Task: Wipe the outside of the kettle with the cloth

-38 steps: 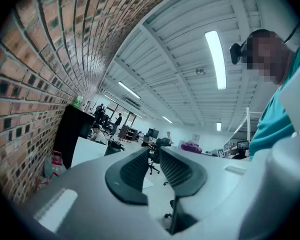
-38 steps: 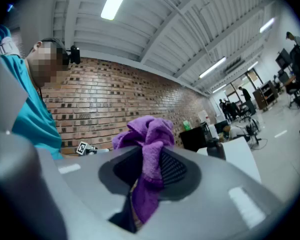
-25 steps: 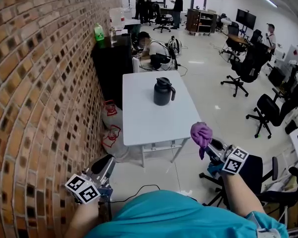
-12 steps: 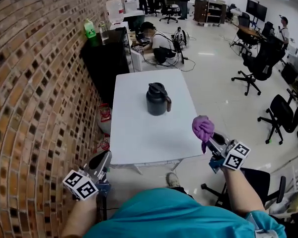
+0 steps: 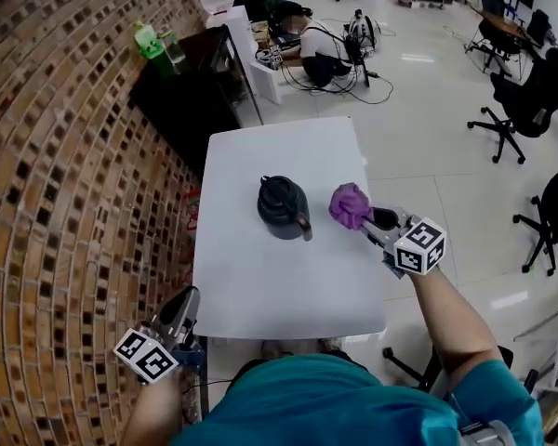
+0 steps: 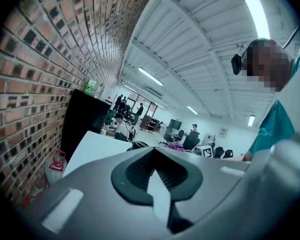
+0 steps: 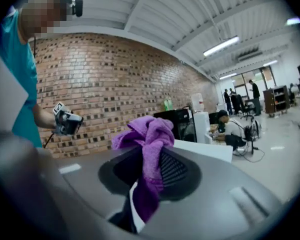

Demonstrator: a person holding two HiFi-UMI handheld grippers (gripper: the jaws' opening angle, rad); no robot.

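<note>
A dark kettle (image 5: 283, 207) with a handle stands upright near the middle of the white table (image 5: 288, 286). My right gripper (image 5: 370, 223) is shut on a bunched purple cloth (image 5: 350, 204) (image 7: 148, 149), held above the table just right of the kettle and apart from it. My left gripper (image 5: 181, 309) hangs low off the table's near left corner, jaws shut with nothing between them (image 6: 157, 184). In the left gripper view the kettle's top (image 6: 137, 145) peeks over the jaws.
A brick wall (image 5: 65, 203) runs along the left. A black cabinet (image 5: 181, 91) with a green bottle (image 5: 148, 40) stands behind the table. A person (image 5: 316, 40) crouches beyond it. Office chairs (image 5: 525, 100) stand on the floor to the right.
The view has closed in on the table. My right gripper carried the purple cloth forward, from beyond the table's near right corner to just beside the kettle. The left gripper stays low.
</note>
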